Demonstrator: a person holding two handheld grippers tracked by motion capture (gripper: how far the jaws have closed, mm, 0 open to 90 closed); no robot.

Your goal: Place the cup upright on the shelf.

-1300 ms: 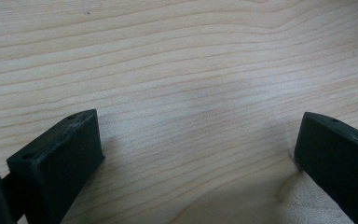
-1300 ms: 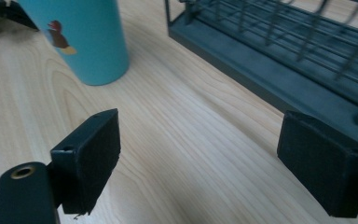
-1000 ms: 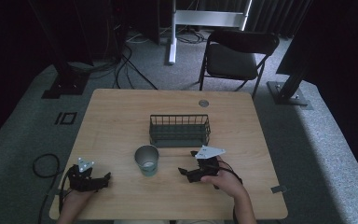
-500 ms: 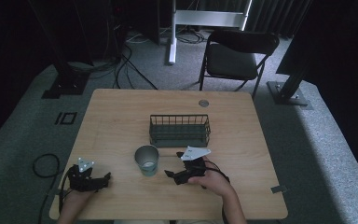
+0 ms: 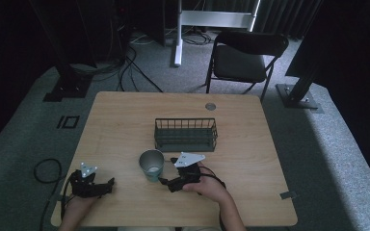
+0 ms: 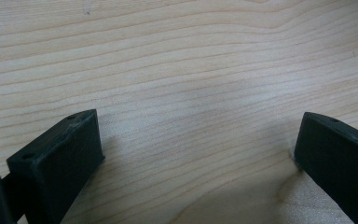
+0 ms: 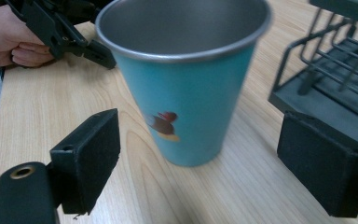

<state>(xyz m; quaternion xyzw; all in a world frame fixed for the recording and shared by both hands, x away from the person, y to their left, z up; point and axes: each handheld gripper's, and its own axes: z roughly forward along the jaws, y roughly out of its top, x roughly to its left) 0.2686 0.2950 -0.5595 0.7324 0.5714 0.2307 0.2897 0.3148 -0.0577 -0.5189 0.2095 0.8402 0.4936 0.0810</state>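
A teal cup (image 7: 191, 84) stands upright near the lower middle of the high view, directly ahead of the right gripper (image 5: 166, 182), whose jaws are spread wide, with bare surface (image 5: 125, 125) between them and the cup. Just above and right of the cup, a dark wire basket (image 5: 186, 134) blocks the middle. The upper left, far right and lower right of the surface lie bare. The left gripper (image 5: 107, 185), jaws apart, rests at lower left over bare wood.

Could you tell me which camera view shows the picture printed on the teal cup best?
The right gripper view: the cup stands close, its printed picture facing the camera. The high view shows the cup small, print unreadable.
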